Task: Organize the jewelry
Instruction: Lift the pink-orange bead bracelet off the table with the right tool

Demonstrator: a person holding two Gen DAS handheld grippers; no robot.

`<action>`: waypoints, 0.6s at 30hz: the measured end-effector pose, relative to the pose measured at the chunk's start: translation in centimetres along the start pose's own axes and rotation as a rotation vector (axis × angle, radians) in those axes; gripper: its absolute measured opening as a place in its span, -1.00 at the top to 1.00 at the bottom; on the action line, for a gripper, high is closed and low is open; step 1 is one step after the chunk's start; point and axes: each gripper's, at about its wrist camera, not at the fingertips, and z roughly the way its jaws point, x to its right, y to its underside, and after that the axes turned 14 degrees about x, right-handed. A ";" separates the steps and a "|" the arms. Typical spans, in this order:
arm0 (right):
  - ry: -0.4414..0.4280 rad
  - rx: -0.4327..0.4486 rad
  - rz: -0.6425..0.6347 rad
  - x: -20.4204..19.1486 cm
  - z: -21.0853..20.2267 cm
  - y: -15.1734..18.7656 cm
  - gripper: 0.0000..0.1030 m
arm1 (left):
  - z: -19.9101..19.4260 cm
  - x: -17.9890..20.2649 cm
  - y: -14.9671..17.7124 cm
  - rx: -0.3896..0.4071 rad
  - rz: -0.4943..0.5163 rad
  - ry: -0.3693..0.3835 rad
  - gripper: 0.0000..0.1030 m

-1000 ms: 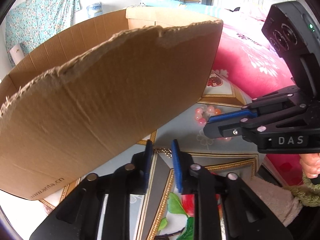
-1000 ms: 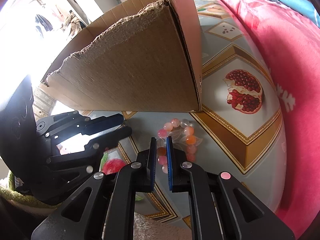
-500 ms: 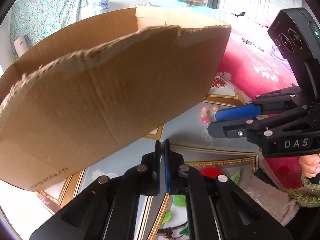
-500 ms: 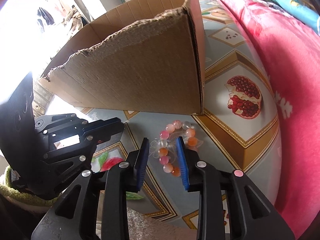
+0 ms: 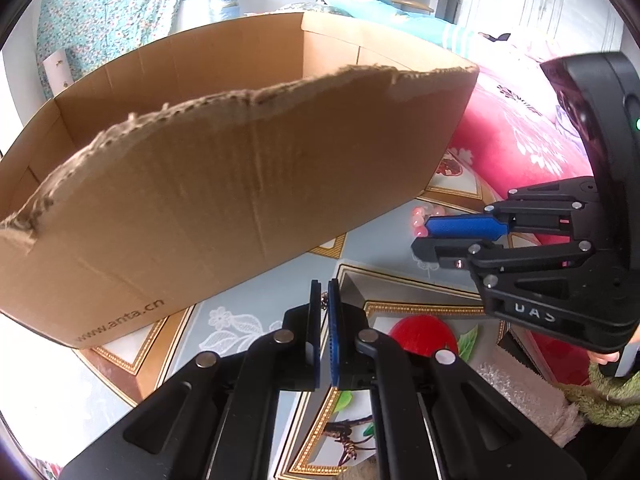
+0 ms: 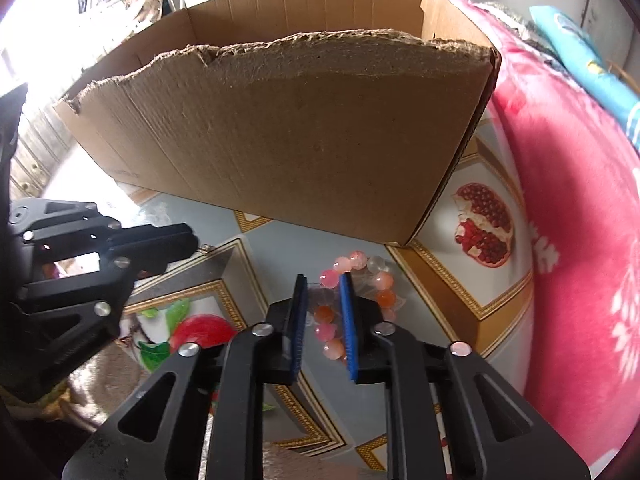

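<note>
In front of the cardboard box [image 6: 304, 152], our right gripper [image 6: 323, 284], jaws just closing, straddles the light, slippery, floppy bead bracelet [image 6: 352, 300]; we'd pinch one strand.

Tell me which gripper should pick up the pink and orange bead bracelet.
Right gripper: its jaws straddle the pink and orange bead bracelet. The left gripper is shut on a thin gold chain.

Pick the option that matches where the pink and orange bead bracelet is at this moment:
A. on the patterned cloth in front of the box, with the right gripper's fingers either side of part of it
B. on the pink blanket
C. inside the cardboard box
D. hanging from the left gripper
A: the bead bracelet lies on the patterned cloth in front of the cardboard box, with the right gripper straddling part of it.
</note>
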 end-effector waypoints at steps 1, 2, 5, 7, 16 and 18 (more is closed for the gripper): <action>0.008 0.001 -0.001 -0.2 0.0 0.1 0.83 | 0.0 0.0 0.0 -0.001 -0.001 -0.002 0.95; 0.012 0.002 0.006 -0.4 0.0 0.2 0.85 | -0.1 -0.1 0.0 -0.001 -0.004 -0.003 0.95; 0.001 0.003 0.050 0.2 -0.2 0.0 0.86 | -0.5 -0.3 0.2 -0.004 -0.007 -0.006 0.95; -0.007 0.011 0.071 0.6 -0.2 -0.2 0.86 | -0.6 -0.4 0.3 -0.003 -0.008 -0.008 0.95; -0.028 0.057 0.155 2.4 -1.8 -0.5 0.86 | -1.3 -0.8 0.5 0.003 -0.016 -0.018 0.95; -0.026 0.068 0.160 2.9 -2.5 -0.5 0.86 | -1.5 -0.8 0.5 0.006 -0.015 -0.020 0.95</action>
